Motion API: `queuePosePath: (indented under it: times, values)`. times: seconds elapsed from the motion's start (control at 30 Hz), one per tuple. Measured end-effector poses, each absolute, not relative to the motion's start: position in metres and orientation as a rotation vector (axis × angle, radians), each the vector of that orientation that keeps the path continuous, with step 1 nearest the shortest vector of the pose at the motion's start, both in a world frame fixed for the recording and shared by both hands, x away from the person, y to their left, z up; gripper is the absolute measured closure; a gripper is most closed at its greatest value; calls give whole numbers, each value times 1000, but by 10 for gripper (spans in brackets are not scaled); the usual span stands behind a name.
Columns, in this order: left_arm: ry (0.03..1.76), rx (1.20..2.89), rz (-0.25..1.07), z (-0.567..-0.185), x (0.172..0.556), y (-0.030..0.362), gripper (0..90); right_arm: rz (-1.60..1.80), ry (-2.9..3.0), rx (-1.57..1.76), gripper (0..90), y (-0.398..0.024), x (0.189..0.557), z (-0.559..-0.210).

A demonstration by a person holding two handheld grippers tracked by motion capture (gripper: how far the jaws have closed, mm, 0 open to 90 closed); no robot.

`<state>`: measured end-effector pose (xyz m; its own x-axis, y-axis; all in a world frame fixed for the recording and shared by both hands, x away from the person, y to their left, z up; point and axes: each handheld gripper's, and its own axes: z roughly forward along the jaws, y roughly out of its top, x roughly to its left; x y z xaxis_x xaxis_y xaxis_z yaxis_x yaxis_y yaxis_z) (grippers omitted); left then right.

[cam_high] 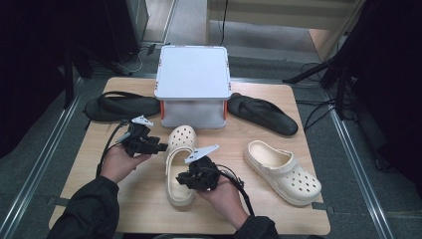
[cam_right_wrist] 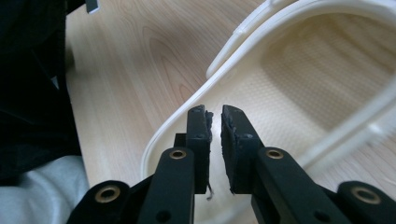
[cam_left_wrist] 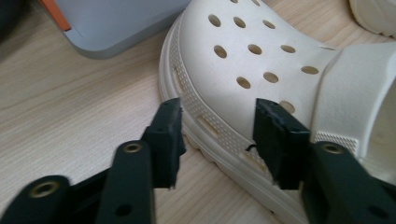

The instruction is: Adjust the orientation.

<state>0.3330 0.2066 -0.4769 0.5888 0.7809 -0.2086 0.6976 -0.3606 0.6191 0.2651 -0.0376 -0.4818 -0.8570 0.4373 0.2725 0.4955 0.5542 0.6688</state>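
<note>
Cream clog (cam_high: 179,164) on wooden table (cam_high: 89,164), left gripper (cam_left_wrist: 217,135) apart, right gripper (cam_right_wrist: 214,140) slightly parted.

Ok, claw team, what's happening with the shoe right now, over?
Left claw open beside the cream shoe toe. Right claw slightly open at its heel rim, gripping nothing. White box close ahead of the toe.

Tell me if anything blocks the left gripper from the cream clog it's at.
Nothing visible does. The left gripper has its fingers open astride the side edge of the near cream clog, with only bare table beside it.
</note>
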Motion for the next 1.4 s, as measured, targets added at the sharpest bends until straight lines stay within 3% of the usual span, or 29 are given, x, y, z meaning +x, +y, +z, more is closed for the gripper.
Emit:
queuePosePath:
  times: [0.17, 0.53, 0.9, 1.4]
  values:
    - [1165, 2129, 149, -476, 332, 210, 418, -1239, -2701, -833, 781, -54, 261, -474]
    - [1156, 2153, 125, -480, 324, 212, 403, -1272, -2708, -901, 710, -80, 256, -468]
    - [1155, 2153, 138, -482, 324, 211, 391, -1293, -2681, -1088, 880, -129, 276, -467]
    - [1154, 2158, 149, -483, 324, 212, 387, -1283, -2664, -1331, 900, -173, 296, -467]
